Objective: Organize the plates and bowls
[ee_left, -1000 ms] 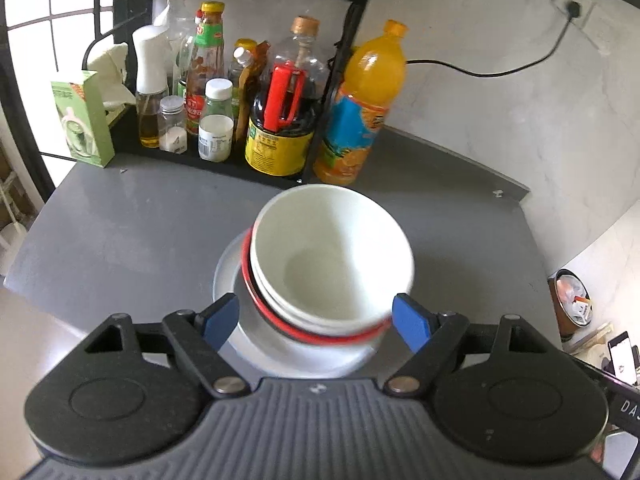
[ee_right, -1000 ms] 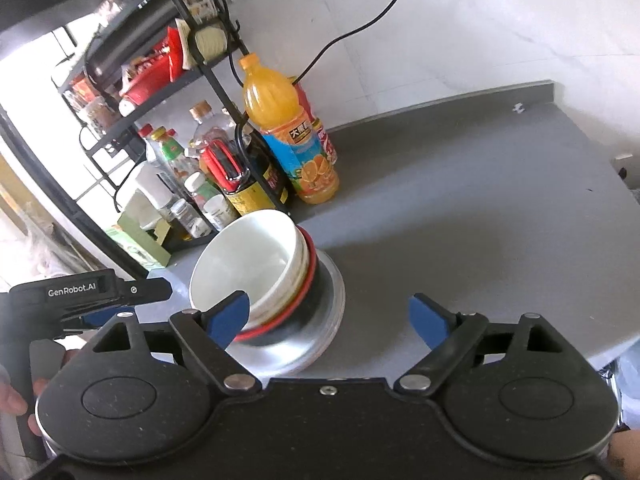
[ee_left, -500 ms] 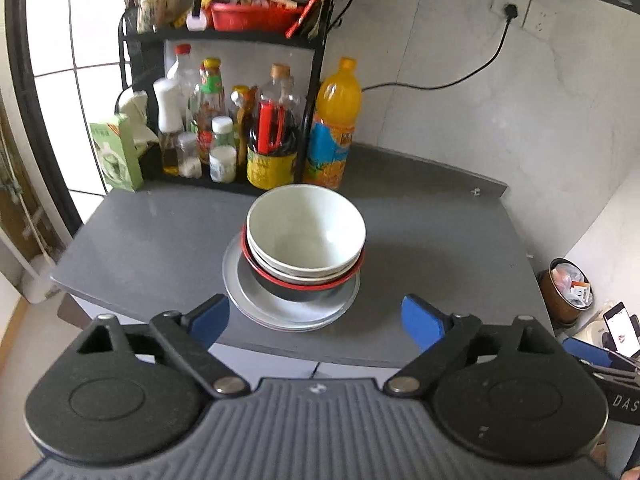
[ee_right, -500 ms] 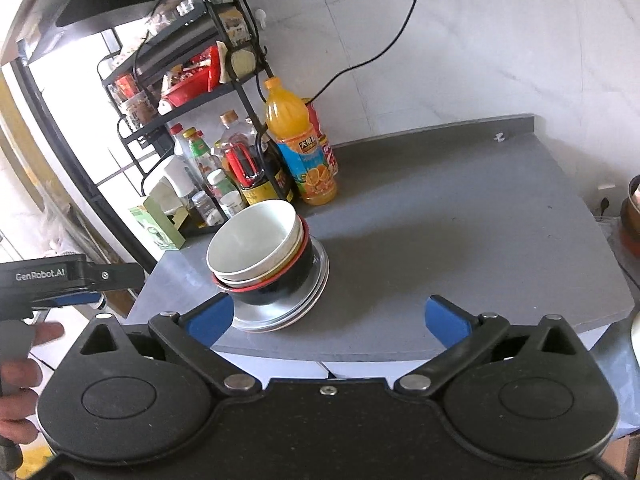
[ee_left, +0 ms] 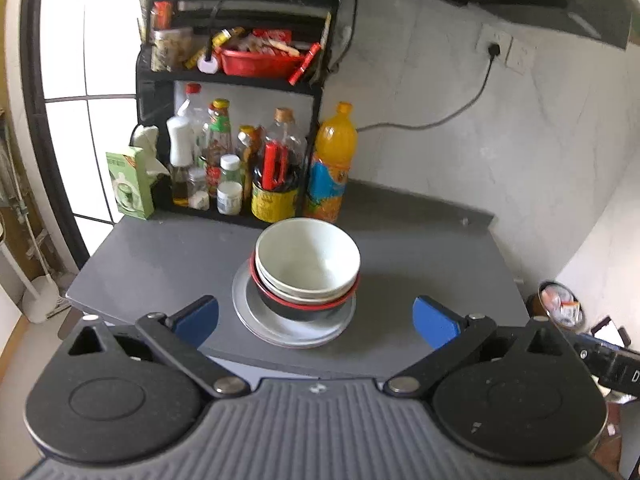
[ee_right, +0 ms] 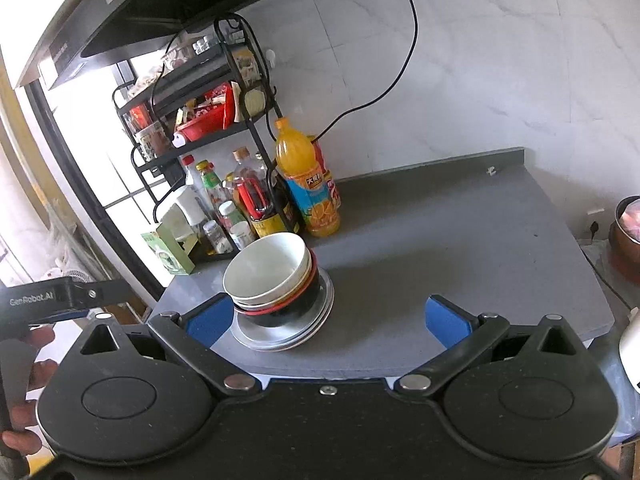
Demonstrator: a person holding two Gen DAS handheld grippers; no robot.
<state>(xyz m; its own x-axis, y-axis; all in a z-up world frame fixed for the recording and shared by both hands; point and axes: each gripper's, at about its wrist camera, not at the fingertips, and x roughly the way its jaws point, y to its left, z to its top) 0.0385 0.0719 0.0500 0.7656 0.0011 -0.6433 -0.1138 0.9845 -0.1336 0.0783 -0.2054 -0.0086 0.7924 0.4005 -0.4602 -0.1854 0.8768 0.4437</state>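
Note:
A white bowl [ee_left: 307, 256] [ee_right: 266, 270] tops a stack: another white bowl under it, then a black bowl with a red rim [ee_left: 308, 307] [ee_right: 280, 312], all on grey plates [ee_left: 294, 330] [ee_right: 280, 338]. The stack stands near the front edge of a grey counter [ee_left: 420, 248] [ee_right: 460, 248]. My left gripper [ee_left: 316, 322] hangs open in front of the counter edge, back from the stack, holding nothing. My right gripper [ee_right: 328, 320] is open too, empty, with its left finger [ee_right: 210, 320] close beside the stack in the picture.
A black rack [ee_left: 236, 80] with sauce bottles [ee_left: 276, 172] stands at the counter's back left, an orange drink bottle [ee_left: 330, 164] [ee_right: 306, 192] beside it. A green box [ee_left: 130, 184] sits at the left. A cable [ee_right: 384, 92] runs to a wall socket. A hand [ee_right: 24, 412] holds the left gripper.
Both grippers have drawn back and up from the stack, staying open. The stack looks smaller and farther away, and it has not moved on the counter.

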